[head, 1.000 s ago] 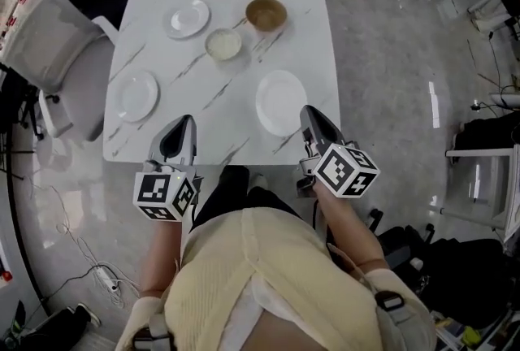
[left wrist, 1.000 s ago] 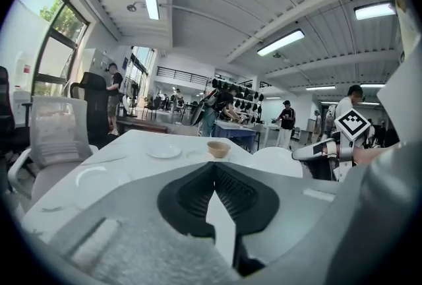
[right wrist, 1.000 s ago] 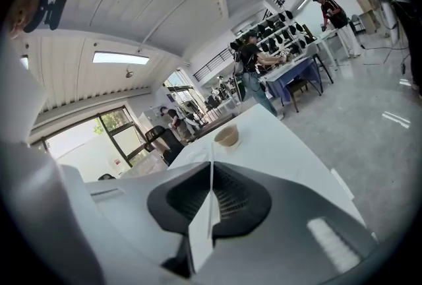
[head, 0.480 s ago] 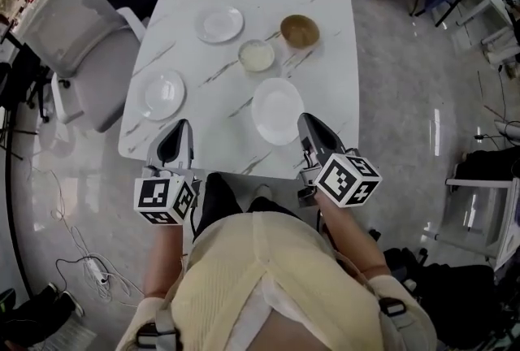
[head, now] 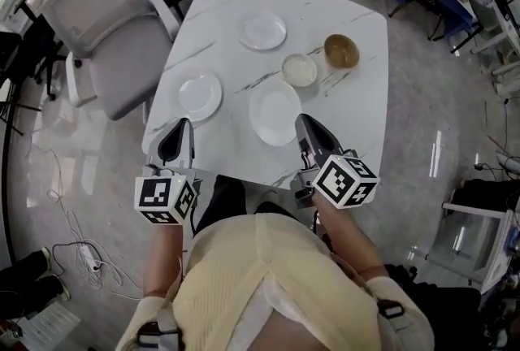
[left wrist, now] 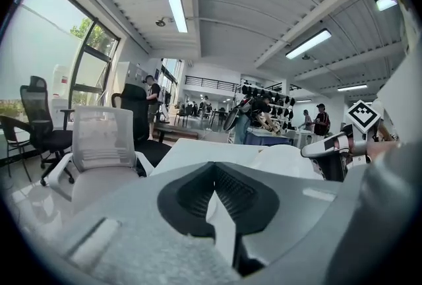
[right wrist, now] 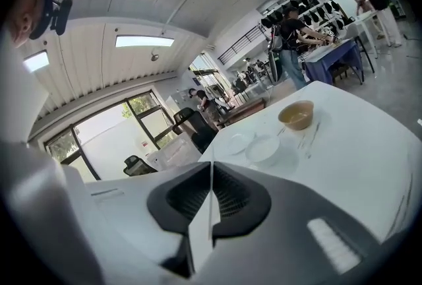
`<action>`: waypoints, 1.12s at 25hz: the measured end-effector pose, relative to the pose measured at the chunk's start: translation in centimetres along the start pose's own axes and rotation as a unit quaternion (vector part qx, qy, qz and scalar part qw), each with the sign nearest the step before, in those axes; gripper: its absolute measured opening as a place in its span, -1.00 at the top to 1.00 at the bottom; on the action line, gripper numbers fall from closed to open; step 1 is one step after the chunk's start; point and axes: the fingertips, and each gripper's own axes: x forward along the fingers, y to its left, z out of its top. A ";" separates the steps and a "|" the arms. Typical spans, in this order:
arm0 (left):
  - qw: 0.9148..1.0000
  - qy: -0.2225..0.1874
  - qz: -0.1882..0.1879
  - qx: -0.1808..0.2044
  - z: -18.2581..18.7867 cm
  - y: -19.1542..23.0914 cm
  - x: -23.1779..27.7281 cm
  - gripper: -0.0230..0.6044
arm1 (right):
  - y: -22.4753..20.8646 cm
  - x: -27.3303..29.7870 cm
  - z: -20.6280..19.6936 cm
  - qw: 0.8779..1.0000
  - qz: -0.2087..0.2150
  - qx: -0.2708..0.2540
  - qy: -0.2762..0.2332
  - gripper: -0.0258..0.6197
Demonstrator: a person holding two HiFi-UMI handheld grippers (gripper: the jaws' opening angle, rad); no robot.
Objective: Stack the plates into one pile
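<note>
Left claw (head: 182, 130) and right claw (head: 304, 123), both pinched shut and empty, hover at the surface (head: 351, 107) edge: better open wide for the rim of the nearest plate (head: 275, 112), with left plate (head: 200, 94) and far plate (head: 262, 31) lying apart.

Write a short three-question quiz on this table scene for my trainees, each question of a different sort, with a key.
1. How many plates lie on the table?
2. True or false: the left tool and the right tool are both shut and hold nothing.
3. Which thing lies nearest the right tool? A. the brown bowl. B. the plate at the near edge. C. the chair.

Key: 1. three, each lying apart from the others. 2. true. 3. B.
</note>
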 end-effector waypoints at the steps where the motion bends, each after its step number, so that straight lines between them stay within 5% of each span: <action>1: 1.000 0.002 0.003 -0.001 0.0 0.7 0.0 0.92 | 0.4 0.6 -0.1 1.000 0.002 0.000 0.003 0.87; 28: 0.997 0.028 0.068 -0.023 -1.3 13.1 -0.4 0.92 | 9.4 14.0 -6.5 0.992 0.073 0.002 0.101 0.87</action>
